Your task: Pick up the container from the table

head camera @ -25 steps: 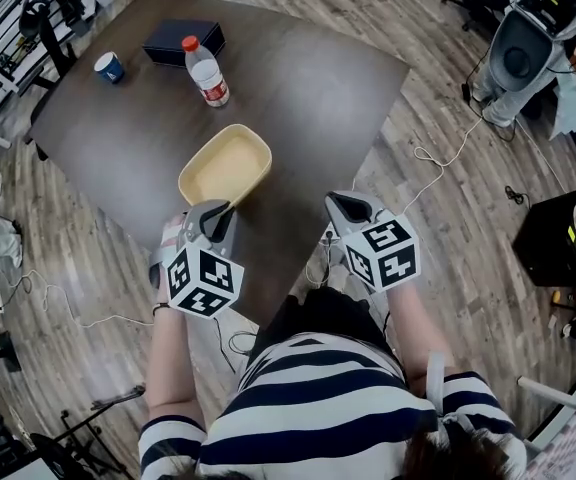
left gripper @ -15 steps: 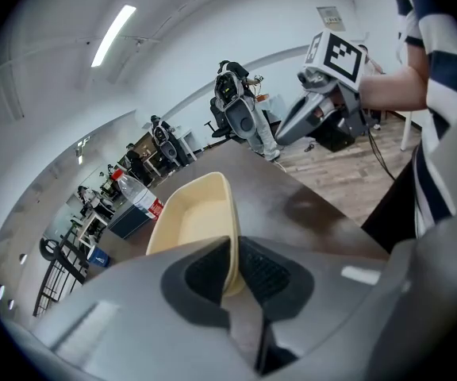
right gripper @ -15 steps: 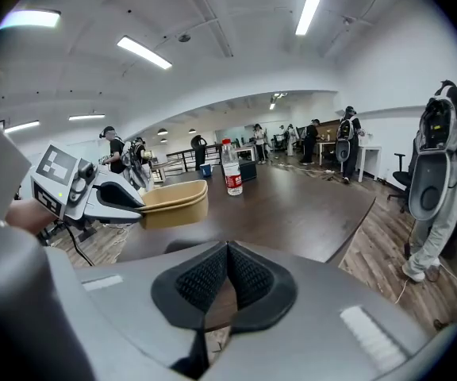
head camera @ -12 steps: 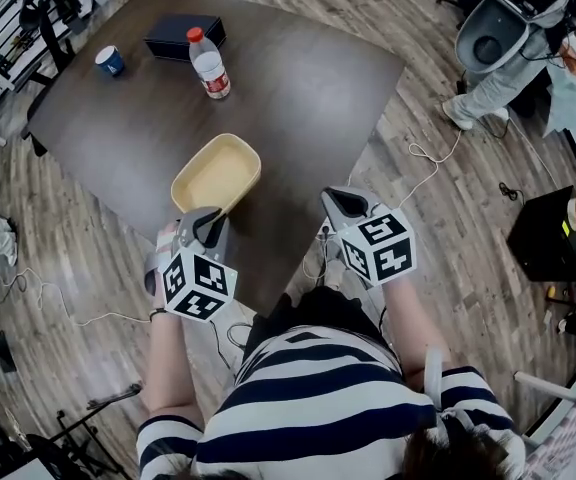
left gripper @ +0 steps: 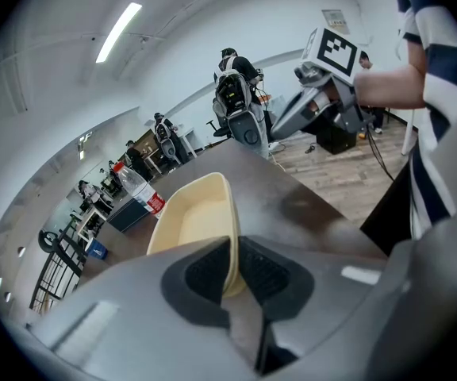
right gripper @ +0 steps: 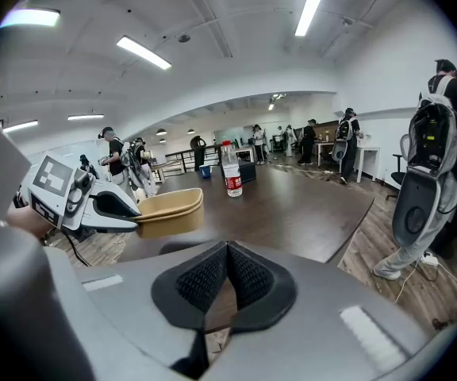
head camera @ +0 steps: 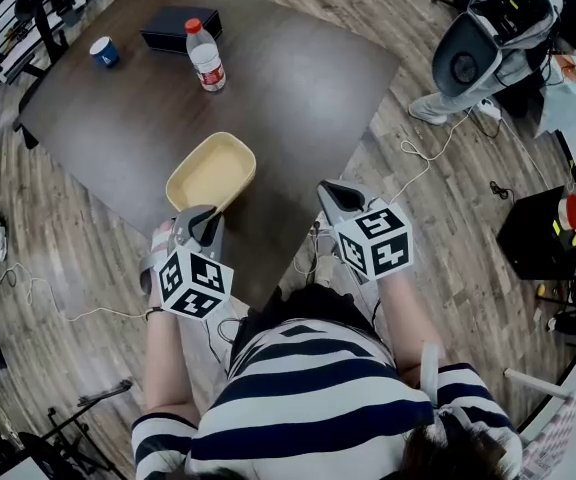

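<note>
- Dark table (head camera: 308, 88) fills the upper frame; the container (head camera: 210, 172) is left of centre, by its lower edge.
- My left gripper (head camera: 204, 220) is clamped on its near rim.
- My right gripper (head camera: 330, 196), at centre, is closed on nothing.
- Bottle (head camera: 206, 60) stands upper left.

Head view looks steeply down on the table (head camera: 298, 88); both gripper views skim low across it, sharing the container (head camera: 211, 173).

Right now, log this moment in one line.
left gripper: shut on container rim | right gripper: shut, empty | container: appears lifted off table
</note>
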